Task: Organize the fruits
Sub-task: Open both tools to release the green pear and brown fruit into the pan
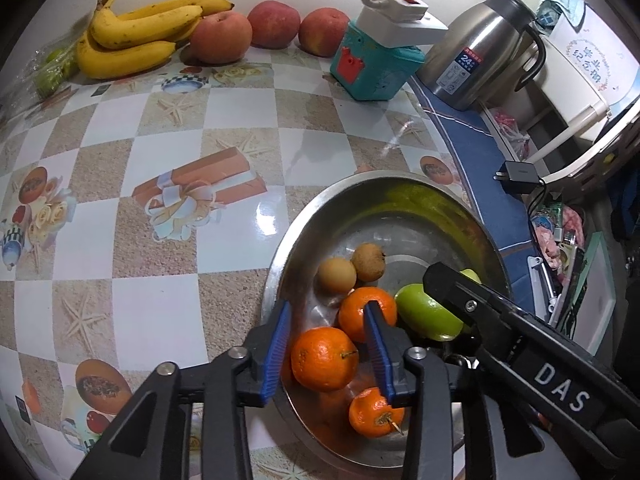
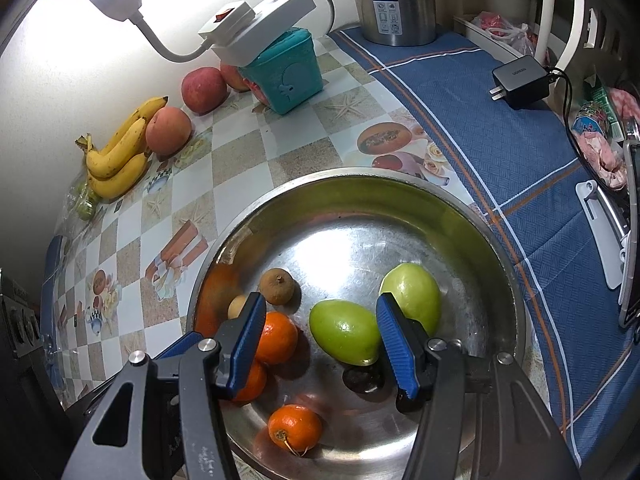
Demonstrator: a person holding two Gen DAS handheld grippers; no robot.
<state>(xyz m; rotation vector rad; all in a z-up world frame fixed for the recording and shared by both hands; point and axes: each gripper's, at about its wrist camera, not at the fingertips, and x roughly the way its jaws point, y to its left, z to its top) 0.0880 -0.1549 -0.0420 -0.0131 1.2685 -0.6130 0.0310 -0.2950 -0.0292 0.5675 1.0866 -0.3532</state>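
Home table (image 1: 160,300) — fruit, thermos (image 1: 480,52)

Tangerines (image 1: 324,358), green fruits (image 2: 345,331) in steel bowl (image 2: 400,200)

We see left gripper (image 1: 328,350) parted over bowl (image 1: 400,188), one orange (image 1: 324,358) loose between the pads; bananas (image 1: 132,36), peaches (image 1: 274,24) along the far surface (image 1: 160,120).
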